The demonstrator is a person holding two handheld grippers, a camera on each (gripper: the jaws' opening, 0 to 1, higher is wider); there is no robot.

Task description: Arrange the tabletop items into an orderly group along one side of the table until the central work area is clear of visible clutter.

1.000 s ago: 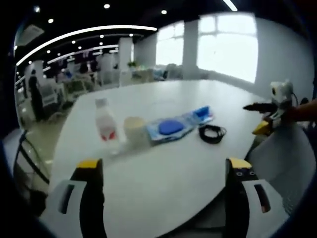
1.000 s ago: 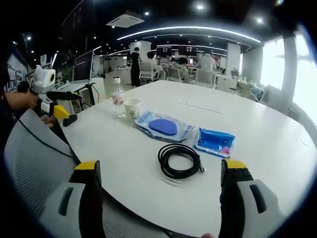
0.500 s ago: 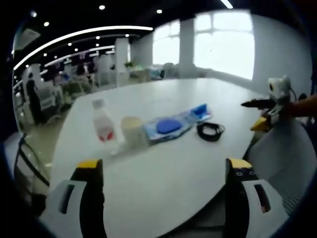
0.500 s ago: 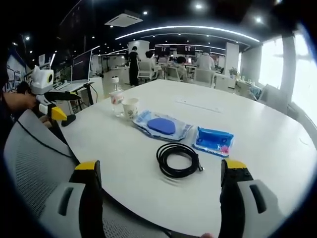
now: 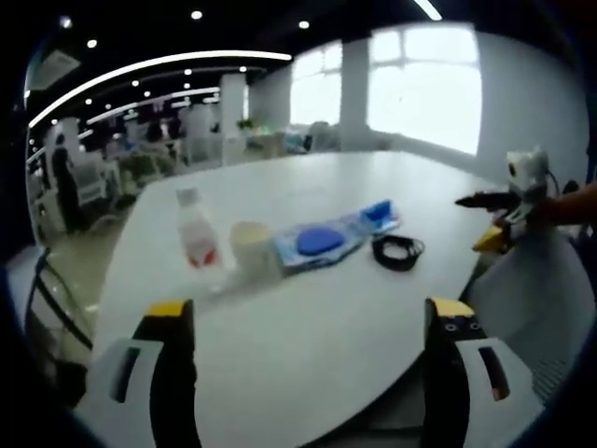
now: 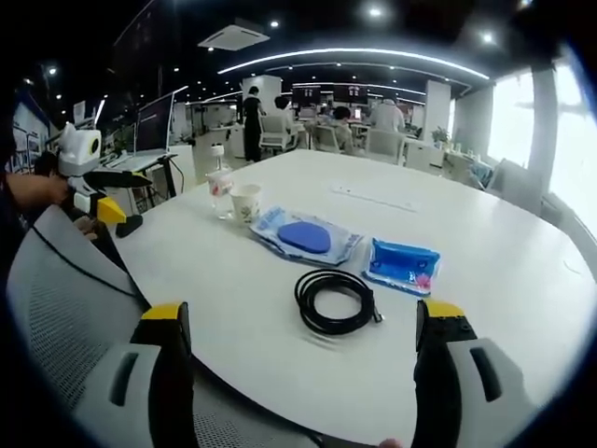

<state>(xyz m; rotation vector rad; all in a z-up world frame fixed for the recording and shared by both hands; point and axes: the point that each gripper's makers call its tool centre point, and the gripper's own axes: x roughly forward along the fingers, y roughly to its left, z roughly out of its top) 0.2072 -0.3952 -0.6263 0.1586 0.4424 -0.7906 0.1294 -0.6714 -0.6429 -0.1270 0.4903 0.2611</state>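
Black cable (image 6: 337,301) sits dead ahead of the wide-open, empty right claw (image 6: 303,350), closer than the also-open left claw (image 5: 310,355).

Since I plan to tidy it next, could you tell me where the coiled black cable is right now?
In the right gripper view the coiled black cable lies on the white table, nearest the camera, just in front of the blue-disc packet and the small blue pouch.

Blurred bottle (image 5: 199,241) label, unreadable.
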